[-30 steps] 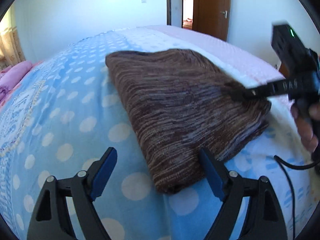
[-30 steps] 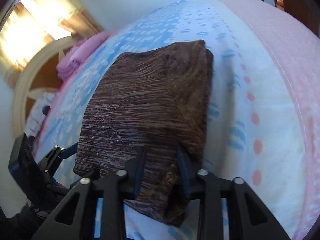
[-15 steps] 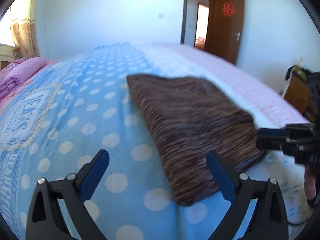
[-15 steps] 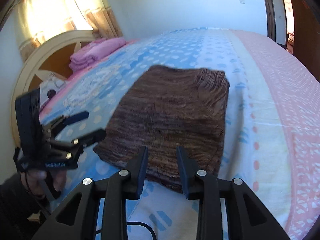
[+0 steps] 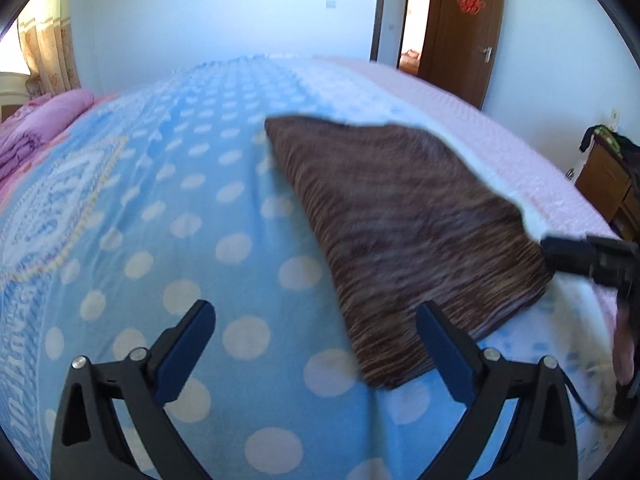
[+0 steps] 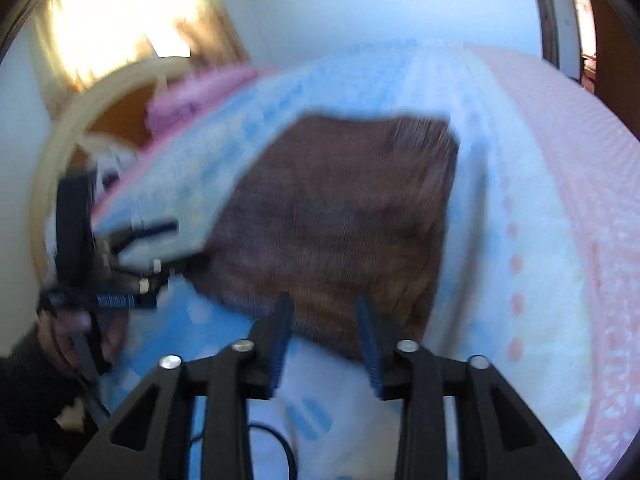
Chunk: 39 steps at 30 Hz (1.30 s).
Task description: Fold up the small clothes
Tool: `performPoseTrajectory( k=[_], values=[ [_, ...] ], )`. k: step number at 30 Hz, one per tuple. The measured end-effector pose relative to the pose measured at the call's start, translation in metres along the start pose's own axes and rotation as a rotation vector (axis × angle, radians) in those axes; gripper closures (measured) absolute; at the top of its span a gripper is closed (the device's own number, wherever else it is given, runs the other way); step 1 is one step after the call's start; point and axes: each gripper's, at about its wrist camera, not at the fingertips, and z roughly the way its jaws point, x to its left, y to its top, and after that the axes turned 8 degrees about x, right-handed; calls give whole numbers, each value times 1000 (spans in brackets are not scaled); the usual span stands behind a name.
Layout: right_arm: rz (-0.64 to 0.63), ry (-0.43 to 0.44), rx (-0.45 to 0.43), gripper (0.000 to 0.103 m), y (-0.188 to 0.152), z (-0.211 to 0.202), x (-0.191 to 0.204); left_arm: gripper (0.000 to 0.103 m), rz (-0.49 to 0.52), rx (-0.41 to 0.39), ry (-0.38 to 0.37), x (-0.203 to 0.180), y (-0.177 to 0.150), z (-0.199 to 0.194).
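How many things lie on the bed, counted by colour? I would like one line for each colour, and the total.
Brown: 1, the folded knit garment
Pink-purple: 1, the folded bedding near the headboard
Total: 2

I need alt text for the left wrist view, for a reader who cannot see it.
A folded brown knit garment lies on a blue polka-dot bedspread. The left gripper is in front, jaws wide open and holding nothing. The right gripper shows at the right edge.
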Motion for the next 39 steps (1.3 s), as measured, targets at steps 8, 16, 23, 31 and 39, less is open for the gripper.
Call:
performPoseTrajectory(
  k=[8, 16, 23, 31, 39],
  values=[
    [221, 17, -113, 40, 62, -3, -72, 0, 23, -2, 16, -12, 26, 16],
    [447, 130, -25, 40, 88, 68, -132, 0, -13, 85, -20, -7, 29, 52],
    [397, 134, -21, 40, 106, 93, -130, 1, -58, 117, -106, 0, 30, 62],
    [359, 148, 33, 68, 117, 110, -114, 51, -18, 100, -187, -10, 32, 60],
    [317, 128, -29, 80, 116, 88, -87, 87, -3, 85, -167, -17, 34, 40]
  ],
)
